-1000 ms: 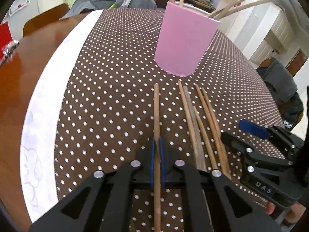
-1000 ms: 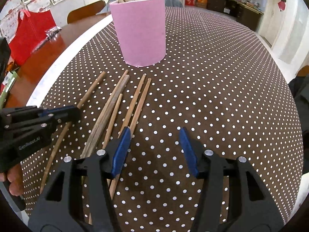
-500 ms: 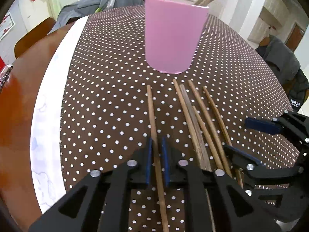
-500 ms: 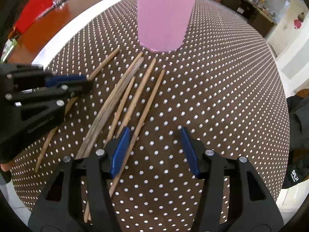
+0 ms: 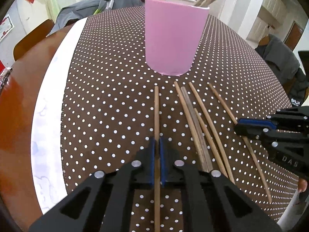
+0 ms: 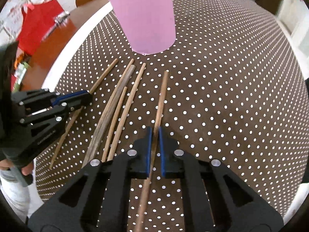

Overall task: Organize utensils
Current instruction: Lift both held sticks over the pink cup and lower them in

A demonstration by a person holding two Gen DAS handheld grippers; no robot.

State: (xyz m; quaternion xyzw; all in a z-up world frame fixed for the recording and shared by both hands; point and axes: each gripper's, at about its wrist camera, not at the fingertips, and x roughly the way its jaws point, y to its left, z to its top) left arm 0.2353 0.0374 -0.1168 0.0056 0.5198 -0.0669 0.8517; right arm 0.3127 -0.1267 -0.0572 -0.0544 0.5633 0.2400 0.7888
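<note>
- Wooden tabletop [image 5: 21, 104] shows bare at the far left, then a white strip, then the brown white-dotted cloth [image 5: 108, 89] on which everything lies.
- Leftmost chopstick [image 5: 156, 104], a slim tan wooden stick lying apart from the others, runs straight between the blue pads of the left gripper [image 5: 156, 162]. The jaws are pressed together on it somewhat below its middle, its far tip pointing toward the cup.
- Middle group [image 5: 195, 119]: four loose wooden sticks, one darker and flatter, lie side by side on the cloth, touched by neither gripper.
- Behind them stands the tall pink cup [image 5: 171, 38], upright, with several sticks already leaning out of its top, so part of the sorting looks done.
- Rightmost chopstick [image 6: 161, 96], a brownish wooden stick, sits between the pads of the right gripper [image 6: 154, 150]. Those jaws have just been closing and are now clamped on it; its far tip points toward the cup's base, and its near end runs back under the gripper.
- Progress, as a judgement: roughly midway. Six sticks remain on the cloth, two of them gripped but not visibly lifted, four waiting. Lifting and dropping into the cup is still to come.
</note>
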